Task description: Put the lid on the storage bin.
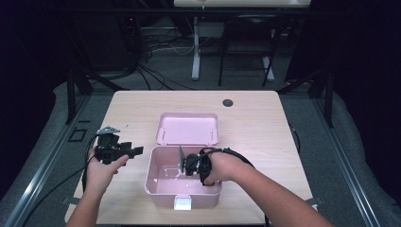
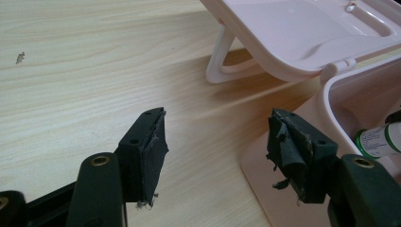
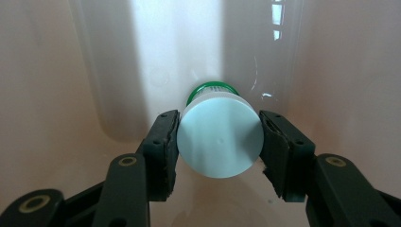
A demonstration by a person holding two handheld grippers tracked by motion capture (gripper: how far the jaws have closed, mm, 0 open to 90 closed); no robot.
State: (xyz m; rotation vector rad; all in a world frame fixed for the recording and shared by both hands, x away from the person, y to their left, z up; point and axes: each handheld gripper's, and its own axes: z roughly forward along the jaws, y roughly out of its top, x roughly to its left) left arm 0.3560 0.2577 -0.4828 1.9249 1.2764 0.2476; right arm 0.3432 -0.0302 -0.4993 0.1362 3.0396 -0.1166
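A pale wooden table (image 1: 142, 109) bears a pink box (image 1: 156, 187), its lid (image 1: 188, 127) laid open on the far side. The right gripper (image 3: 219, 142), down inside the box, clamps a white-capped bottle (image 3: 220, 142), while the left gripper (image 2: 215, 146) waits open and empty just left of the box. This looks like the step of placing or fetching the bottle; the next move calls for steady jaws clear of the walls.

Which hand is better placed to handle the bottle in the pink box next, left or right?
Right. The right gripper is down inside the pink box with both pads against the bottle. The left gripper is open over the table beside the box.
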